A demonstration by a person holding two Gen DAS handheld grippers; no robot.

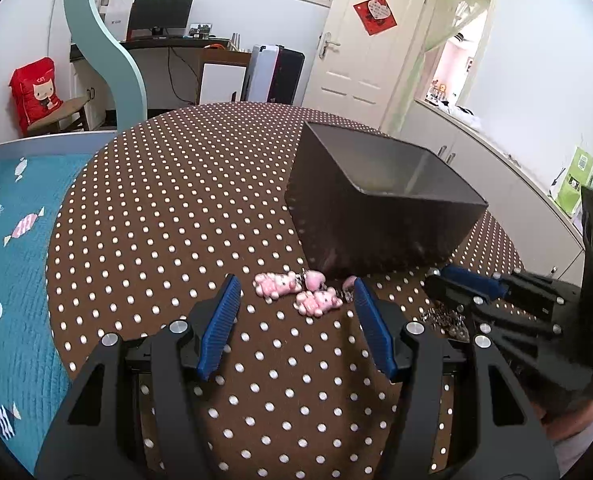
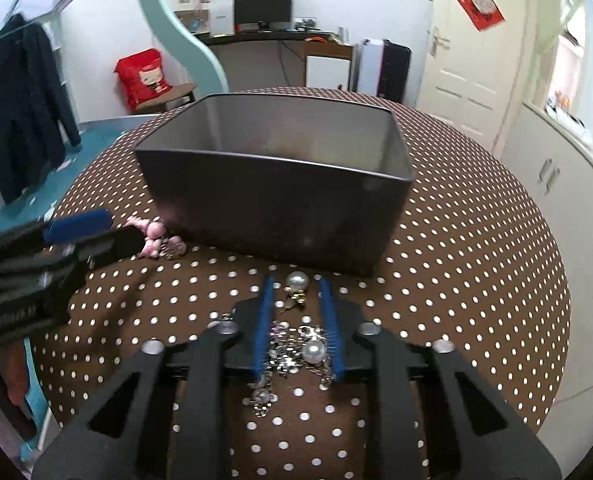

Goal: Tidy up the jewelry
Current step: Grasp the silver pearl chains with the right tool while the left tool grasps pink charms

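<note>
Nothing visibly in the dark box (image 2: pixel 272 200) yet. Pearl and silver jewelry (image 2: pixel 296 344) lying in a heap on the dotted desk (image 2: pixel 456 260) just before the box, right gripper (image 2: pixel 296 286) fingers drawn close, pinching it. Pink charms (image 1: pixel 292 288) beside the box, untouched, left gripper (image 1: pixel 296 292) fingers spread either side. Almost all sorting left.

The dark box's (image 1: pixel 376 220) floor lay hidden behind its near wall. The left gripper (image 2: pixel 76 232), at nine o'clock, was blurred, covering part of the pink charms (image 2: pixel 156 236).
</note>
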